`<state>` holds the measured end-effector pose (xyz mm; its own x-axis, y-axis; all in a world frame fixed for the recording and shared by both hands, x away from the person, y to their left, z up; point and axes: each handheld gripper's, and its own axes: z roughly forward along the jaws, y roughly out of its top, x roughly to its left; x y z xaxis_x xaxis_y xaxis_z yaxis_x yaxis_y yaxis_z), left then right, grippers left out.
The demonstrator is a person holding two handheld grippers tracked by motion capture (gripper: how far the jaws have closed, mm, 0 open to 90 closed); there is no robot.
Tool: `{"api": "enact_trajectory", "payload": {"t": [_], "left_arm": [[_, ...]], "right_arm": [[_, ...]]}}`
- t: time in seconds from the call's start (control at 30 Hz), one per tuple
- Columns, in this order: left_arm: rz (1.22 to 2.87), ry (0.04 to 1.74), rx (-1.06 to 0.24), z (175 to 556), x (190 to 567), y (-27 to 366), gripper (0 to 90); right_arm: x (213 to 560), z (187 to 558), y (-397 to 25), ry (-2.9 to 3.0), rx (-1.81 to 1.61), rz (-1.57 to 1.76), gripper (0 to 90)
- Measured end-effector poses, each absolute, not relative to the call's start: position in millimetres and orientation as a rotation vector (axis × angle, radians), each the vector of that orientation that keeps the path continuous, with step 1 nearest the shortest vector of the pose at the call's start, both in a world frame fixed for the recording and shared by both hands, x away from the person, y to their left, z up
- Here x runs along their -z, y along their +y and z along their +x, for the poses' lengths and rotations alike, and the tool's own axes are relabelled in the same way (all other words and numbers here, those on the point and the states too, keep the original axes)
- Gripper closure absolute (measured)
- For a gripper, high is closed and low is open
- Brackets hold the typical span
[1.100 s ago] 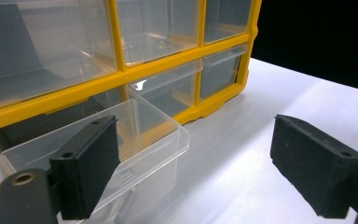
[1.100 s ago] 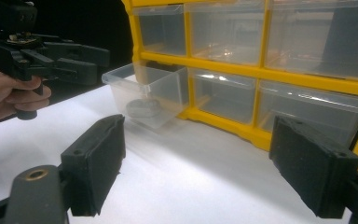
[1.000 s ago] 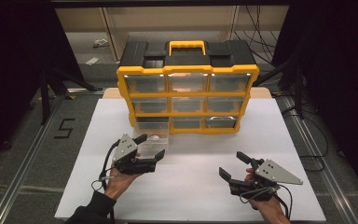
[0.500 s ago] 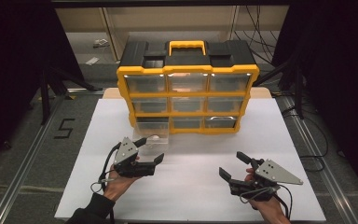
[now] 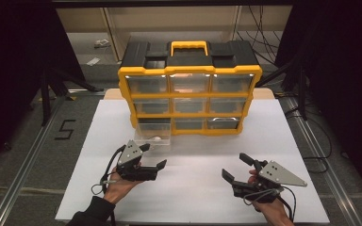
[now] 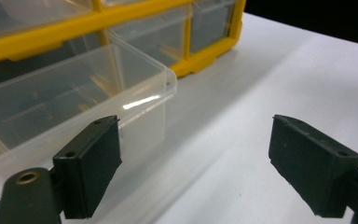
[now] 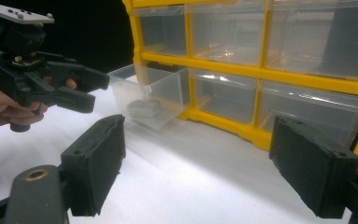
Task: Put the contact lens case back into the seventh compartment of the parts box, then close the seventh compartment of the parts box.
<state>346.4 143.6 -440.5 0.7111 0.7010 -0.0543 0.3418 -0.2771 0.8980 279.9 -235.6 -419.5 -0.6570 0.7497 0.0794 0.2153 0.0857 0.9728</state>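
Drawer [image 5: 152, 133], the clear one at the bottom left of the yellow organizer [image 5: 188, 96], stood pulled out over the white surface [image 5: 198, 155], with a small dark item [image 7: 144, 108] lying inside it. I had my left gripper [image 5: 151, 157] just near of the drawer's front, jaws spread and empty; my right gripper [image 5: 233, 167] sat well to the right, also spread and holding nothing. I judged the step in hand to be the reach for the drawer, either to take out the item or to push the drawer shut. The next move would call for bringing the left gripper forward and squaring it to the drawer's front wall without tipping the thin plastic. The left gripper view gave me the drawer's rim and corner close beside one jaw, though the item was lost in the blur. The right gripper view showed that item through the wall, and the left gripper from the side.
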Motion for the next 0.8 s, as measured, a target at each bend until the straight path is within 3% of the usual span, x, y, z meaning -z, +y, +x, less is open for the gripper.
{"api": "enact_trajectory", "payload": {"t": [0.23,0.8], "left_arm": [[1.913,0.826,-0.43,348.6,441.7,143.7,19.5],[1.987,0.931,-0.44,359.6,447.0,146.9,43.2]], "right_arm": [[419.6,280.6,-235.9,1.923,-1.604,0.948,19.3],[419.5,279.8,-234.9,1.923,-1.603,0.941,19.3]]}}
